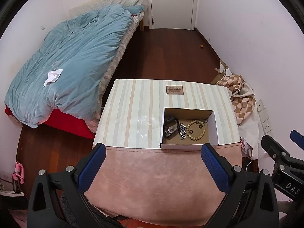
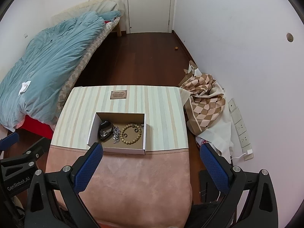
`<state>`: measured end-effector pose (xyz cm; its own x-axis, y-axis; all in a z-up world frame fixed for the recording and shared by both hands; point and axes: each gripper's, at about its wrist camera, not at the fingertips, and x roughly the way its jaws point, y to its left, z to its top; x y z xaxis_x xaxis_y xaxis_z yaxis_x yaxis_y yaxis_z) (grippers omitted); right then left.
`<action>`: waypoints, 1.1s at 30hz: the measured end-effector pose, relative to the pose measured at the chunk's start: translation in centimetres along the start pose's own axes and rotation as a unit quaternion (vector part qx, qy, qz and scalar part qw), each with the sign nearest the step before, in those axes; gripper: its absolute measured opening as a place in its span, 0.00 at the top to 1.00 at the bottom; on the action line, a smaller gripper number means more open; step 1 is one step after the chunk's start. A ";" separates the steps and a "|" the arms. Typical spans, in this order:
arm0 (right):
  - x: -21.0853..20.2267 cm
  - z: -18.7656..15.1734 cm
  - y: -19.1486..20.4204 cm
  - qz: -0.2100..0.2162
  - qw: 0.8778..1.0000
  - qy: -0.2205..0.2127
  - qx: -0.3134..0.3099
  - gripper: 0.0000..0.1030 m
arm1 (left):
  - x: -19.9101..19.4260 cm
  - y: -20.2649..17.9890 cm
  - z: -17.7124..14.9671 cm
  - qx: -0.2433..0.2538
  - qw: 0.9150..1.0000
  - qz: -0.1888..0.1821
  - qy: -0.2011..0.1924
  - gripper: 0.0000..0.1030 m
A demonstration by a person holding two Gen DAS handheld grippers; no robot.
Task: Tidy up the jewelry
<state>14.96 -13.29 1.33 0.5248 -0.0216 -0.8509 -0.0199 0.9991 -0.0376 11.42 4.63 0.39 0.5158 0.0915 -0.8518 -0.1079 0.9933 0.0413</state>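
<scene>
A white cardboard box (image 1: 215, 125) (image 2: 91, 131) sits open on the striped and pink tabletop (image 1: 133, 114) (image 2: 163, 114). Inside lie a wooden bead bracelet (image 1: 196, 130) (image 2: 131, 134), a silver chain (image 1: 182, 130) (image 2: 116, 134), a black watch (image 1: 172, 127) (image 2: 105, 130) and small dark rings (image 1: 200, 126) (image 2: 136, 130). My left gripper (image 1: 153, 152) is open and empty above the pink near part, just in front of the box. My right gripper (image 2: 152, 152) is open and empty, its left finger (image 2: 89, 165) near the box's front left corner.
A bed with a blue duvet (image 1: 66, 66) (image 2: 47, 62) stands to the left. A checked cloth (image 1: 241, 98) (image 2: 205, 102) is heaped right of the table by the wall. A brown label plate (image 1: 174, 90) (image 2: 118, 94) sits at the table's far side. A door (image 1: 171, 3) is at the back.
</scene>
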 end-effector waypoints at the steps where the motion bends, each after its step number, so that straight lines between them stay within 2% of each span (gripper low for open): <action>1: 0.0 0.0 0.0 0.001 1.000 0.000 0.000 0.00 | 0.0 0.0 0.0 0.001 1.000 0.000 -0.001 0.01; 33: -0.5 -0.6 0.0 0.004 1.000 -0.003 -0.005 0.00 | -1.2 -0.2 -0.4 0.002 1.000 0.003 -0.007 0.01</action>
<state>14.21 -13.29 1.42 0.5298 -0.0125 -0.8480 -0.0329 0.9988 -0.0353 10.48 4.27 1.22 0.5276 0.0983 -0.8438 -0.1069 0.9931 0.0489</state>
